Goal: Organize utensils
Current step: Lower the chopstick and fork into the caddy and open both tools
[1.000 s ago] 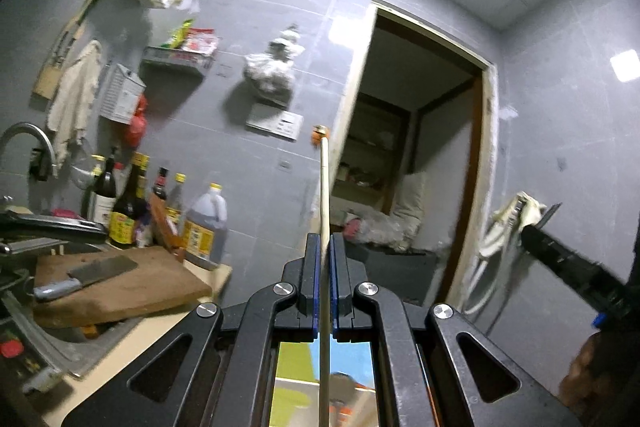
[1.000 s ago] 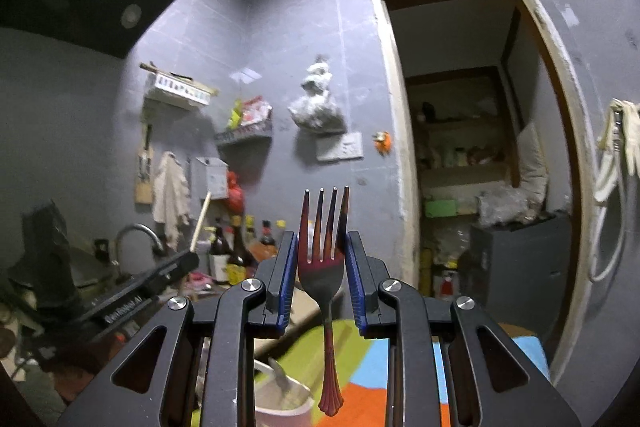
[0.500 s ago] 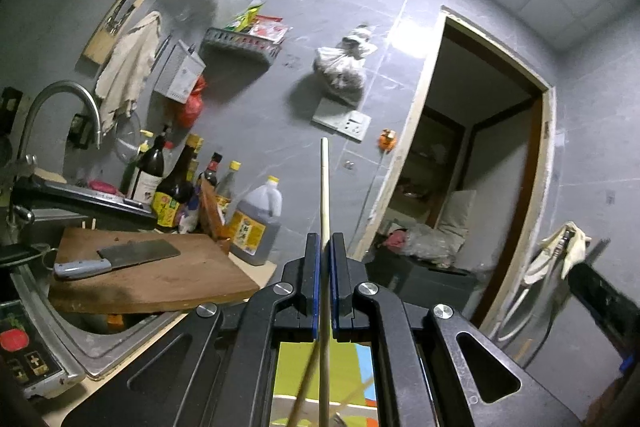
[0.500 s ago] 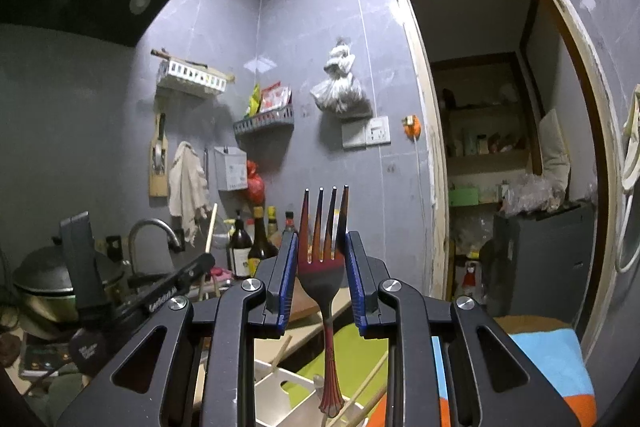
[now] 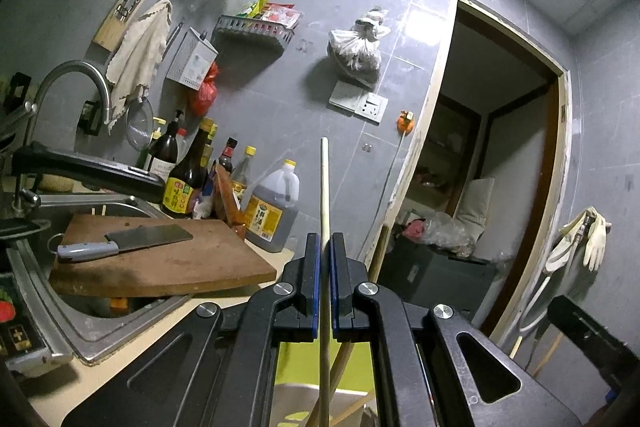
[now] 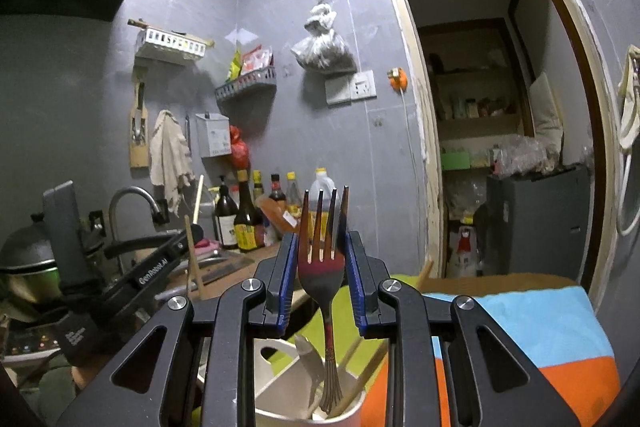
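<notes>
Pale wood, thin and straight: a single chopstick (image 5: 324, 195) stands upright in the left claw (image 5: 324, 255), whose blue-lined jaws are pressed together on it so that barely a slit shows. The stick's blunt top rises well above the jaw tips and its lower part runs down between the claw's black arms.

The right claw (image 6: 322, 247) holds a metal fork (image 6: 323, 267) with its tines up. The jaws sit narrow, pads against the edges of the fork's head. The handle hangs straight down, and its flared end reaches into the mouth of a cream utensil holder (image 6: 280, 383) directly below that claw. More wooden sticks lean in the holder just beside the fork's handle, along with something metal whose shape is hard to read. In the right wrist view the left claw appears to the left of the holder, its chopstick upright.

The holder sits on a cloth (image 6: 532, 331) of green, light blue and orange. Beyond the holder, on the bench along the grey tiled wall, a row of sauce bottles (image 5: 188, 179) stands near a wooden cutting board (image 5: 168, 259) with a cleaver (image 5: 128, 241) lying flat on it. The board rests across a steel sink (image 5: 60, 311). To the right of the holder is an open doorway (image 6: 500, 107).
</notes>
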`<state>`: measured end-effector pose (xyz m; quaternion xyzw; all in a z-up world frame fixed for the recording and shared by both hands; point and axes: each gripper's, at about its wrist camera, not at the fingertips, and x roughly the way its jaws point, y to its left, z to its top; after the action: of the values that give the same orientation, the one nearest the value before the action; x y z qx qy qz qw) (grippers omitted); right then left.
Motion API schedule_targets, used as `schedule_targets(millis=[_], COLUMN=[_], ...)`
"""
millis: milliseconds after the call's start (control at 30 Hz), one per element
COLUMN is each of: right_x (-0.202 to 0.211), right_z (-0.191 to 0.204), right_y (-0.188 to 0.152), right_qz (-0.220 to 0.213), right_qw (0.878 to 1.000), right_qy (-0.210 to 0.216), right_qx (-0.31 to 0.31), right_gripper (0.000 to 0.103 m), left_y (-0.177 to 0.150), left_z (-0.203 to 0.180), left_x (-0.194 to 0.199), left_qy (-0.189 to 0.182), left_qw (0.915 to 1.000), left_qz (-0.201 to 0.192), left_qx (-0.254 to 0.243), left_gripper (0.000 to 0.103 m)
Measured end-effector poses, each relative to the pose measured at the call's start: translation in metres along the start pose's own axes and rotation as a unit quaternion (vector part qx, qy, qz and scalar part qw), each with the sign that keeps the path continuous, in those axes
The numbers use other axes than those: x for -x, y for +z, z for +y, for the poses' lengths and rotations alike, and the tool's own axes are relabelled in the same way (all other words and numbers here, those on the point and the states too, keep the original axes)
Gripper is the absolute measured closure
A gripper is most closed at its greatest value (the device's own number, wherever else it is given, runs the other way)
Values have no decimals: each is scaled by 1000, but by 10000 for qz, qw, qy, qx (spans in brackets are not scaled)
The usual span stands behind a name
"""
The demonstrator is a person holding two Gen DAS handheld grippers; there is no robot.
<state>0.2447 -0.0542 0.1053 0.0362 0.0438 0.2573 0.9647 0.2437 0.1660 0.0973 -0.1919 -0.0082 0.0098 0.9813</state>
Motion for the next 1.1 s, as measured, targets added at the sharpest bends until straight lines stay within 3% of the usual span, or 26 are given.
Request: schedule_targets(millis=[333,567,700,767,933,1000,1100], right_x=[-2,4,9,14,27,34,44], right_z=[-7,-8,-7,-6,-8,-10,-15], right_y=[-17,-22,-24,-24,-17,-14,-10], right_qz=[305,399,450,436,342,300,259], right_qw=[9995,9991,9989,9990,9994,9995,9996], right_qy=[-11,37,80,95,87,93,104], right_qx=[-114,-103,-61,-36,-12,-22,-48], right_gripper=[81,80,73,72,64,54,50], left_y=[-16,-19,-17,-17,-14,-12,-10], left_z=[-5,-9,-7,-8,-18,-23,-34], left_x=[7,19,25,30,48,54,63], left_qy=[66,-40,-199,-203,-228,-256,-296], left_qw=[9997,9982,9967,9963,9965,9965,9961], left_qz=[155,535,773,803,685,632,548], left_qx=[-152,-257,-173,-223,-412,-484,-632], left_gripper=[100,100,98,95,74,72,61])
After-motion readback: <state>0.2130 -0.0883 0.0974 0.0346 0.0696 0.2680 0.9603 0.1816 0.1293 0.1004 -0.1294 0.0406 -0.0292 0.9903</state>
